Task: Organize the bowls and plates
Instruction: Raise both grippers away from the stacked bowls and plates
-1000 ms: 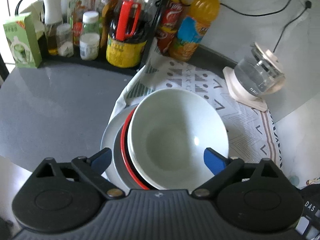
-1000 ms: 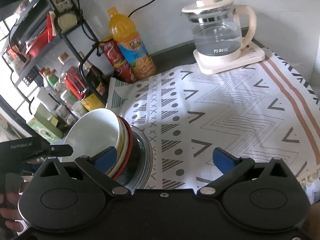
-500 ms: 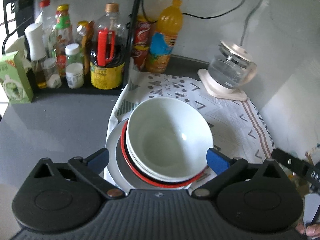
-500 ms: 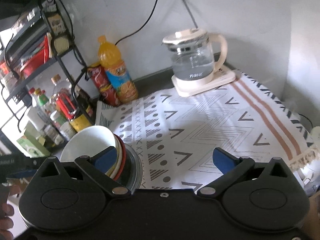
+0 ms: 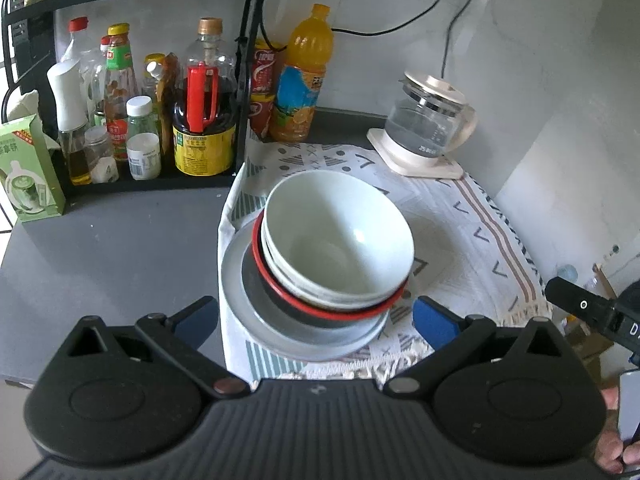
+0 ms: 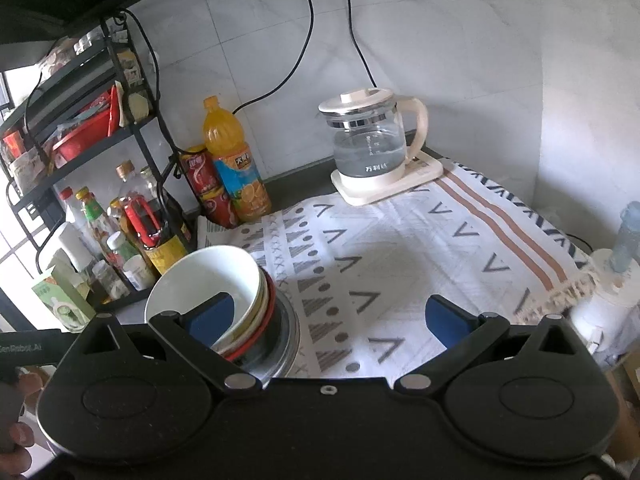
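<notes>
A stack of dishes stands on the patterned cloth (image 5: 460, 240): a white bowl (image 5: 340, 236) on top, nested in other bowls, a red-rimmed black dish (image 5: 280, 300) under them, and a grey plate (image 5: 236, 280) at the bottom. The stack leans slightly. My left gripper (image 5: 316, 322) is open and empty, just short of the stack's near edge. In the right wrist view the white bowl (image 6: 192, 280) and the grey plate (image 6: 290, 332) sit at lower left. My right gripper (image 6: 332, 318) is open and empty, to the right of the stack.
A black rack (image 5: 152, 80) with several bottles and jars stands at the back left. An orange drink bottle (image 5: 304, 76) and a red can (image 5: 264, 80) stand by the wall. A glass kettle (image 5: 428, 120) on its base sits at the back right. A green box (image 5: 28, 168) is at far left.
Both grippers have pulled back and up from the stack, so more of the counter shows. The stack has stayed in place. Both stay open.
</notes>
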Available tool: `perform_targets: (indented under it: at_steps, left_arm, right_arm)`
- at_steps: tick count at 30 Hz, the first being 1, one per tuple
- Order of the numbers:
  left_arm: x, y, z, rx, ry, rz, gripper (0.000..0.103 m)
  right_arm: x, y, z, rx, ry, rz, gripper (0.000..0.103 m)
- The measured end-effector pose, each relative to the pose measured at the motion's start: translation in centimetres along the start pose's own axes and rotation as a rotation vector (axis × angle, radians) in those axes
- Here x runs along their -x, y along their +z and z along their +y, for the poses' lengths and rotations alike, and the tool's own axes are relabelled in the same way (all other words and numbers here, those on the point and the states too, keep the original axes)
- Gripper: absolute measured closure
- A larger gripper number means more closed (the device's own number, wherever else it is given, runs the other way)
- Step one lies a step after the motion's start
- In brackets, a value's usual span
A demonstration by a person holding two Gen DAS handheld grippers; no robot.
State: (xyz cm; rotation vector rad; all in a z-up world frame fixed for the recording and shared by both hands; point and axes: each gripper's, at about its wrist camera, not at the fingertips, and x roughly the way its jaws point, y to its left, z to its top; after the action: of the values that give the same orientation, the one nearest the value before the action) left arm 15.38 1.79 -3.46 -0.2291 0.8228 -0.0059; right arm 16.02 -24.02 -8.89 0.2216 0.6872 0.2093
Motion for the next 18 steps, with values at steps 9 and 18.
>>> perform_targets:
  at_steps: [9,18]
  left_arm:
    - [1.9,-3.0,0.6,-0.067,-0.014,-0.005,0.001]
    - [3.2,-5.6,0.7,-0.104,-0.028,-0.024,0.001]
  right_arm:
    - [3.5,-3.0,1.2,-0.006,-0.039,-0.021,0.0]
    - [5.8,-5.7,1.6,-0.022,-0.067,-0.014,0.0]
